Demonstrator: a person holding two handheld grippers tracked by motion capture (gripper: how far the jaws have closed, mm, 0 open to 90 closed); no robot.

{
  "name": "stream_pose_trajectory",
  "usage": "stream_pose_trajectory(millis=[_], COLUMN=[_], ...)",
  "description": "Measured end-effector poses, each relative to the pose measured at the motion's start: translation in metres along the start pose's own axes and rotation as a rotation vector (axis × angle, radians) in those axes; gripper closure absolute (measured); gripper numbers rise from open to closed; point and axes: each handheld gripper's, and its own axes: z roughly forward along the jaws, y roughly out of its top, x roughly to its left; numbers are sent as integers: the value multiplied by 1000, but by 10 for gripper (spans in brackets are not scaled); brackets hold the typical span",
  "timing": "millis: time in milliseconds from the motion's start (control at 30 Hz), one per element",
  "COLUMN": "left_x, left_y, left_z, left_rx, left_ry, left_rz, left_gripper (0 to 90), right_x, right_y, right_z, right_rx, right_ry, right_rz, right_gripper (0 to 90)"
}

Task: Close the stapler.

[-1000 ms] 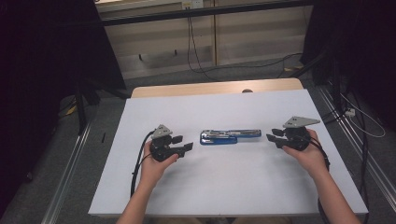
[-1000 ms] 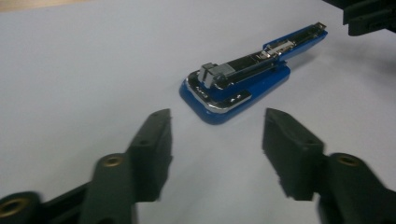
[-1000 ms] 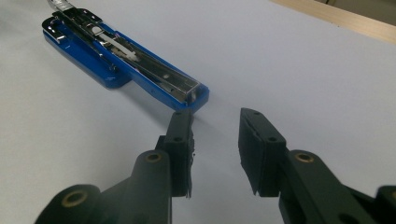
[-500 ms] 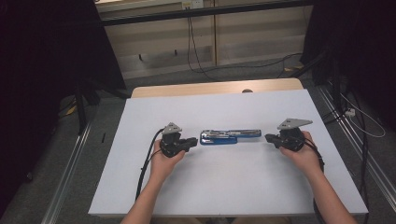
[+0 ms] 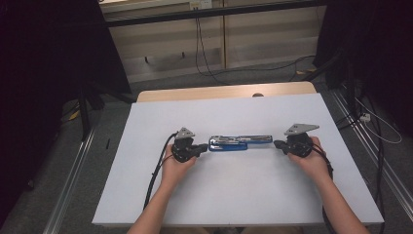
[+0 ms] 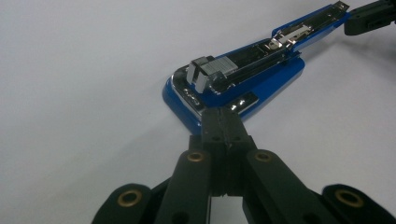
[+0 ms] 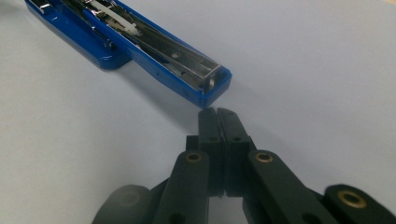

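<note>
A blue stapler [image 5: 238, 143] lies swung open flat on the white table top [image 5: 243, 195], its metal staple tray facing up. My left gripper [image 5: 204, 147] is shut with nothing between its jaws, which have just been closing. In the left gripper view its tips [image 6: 222, 114] meet the stapler's [image 6: 233, 79] rounded near end. My right gripper [image 5: 276, 144] is shut and empty. In the right gripper view its tips [image 7: 217, 112] sit just short of the square end of the stapler [image 7: 154, 51]. The right gripper [image 6: 371, 16] also shows beyond the stapler's far end.
A wooden table edge [image 5: 224, 91] runs behind the white top. Cables [image 5: 209, 63] lie on the floor beyond, with dark stands [image 5: 87, 97] at both sides and metal rails [image 5: 73, 195] along the table's flanks.
Both grippers' jaws have closed from partly open to shut. My left hand has slid right until its tips reach the stapler's end. The right hand has barely moved.
</note>
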Motion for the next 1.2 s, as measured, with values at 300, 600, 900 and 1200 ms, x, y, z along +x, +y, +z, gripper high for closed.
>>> stream_pose_trajectory(millis=[300, 600, 900, 1200], left_x=[-6, -9, -11, -11], left_y=[4, 4, 5, 6], left_z=[11, 19, 22, 22], left_rx=[11, 18, 17, 5], left_ry=[9, 5, 1, -8], left_rz=[21, 13, 24, 10], left_gripper=[900, 900, 900, 900], right_x=[1, 0, -1, 1], right_y=[1, 0, 1, 1], right_z=[4, 4, 2, 4], right_rx=[14, 14, 10, 20], right_ry=[5, 22, 27, 51], right_rz=[2, 4, 5, 2], right_gripper=[900, 900, 900, 900])
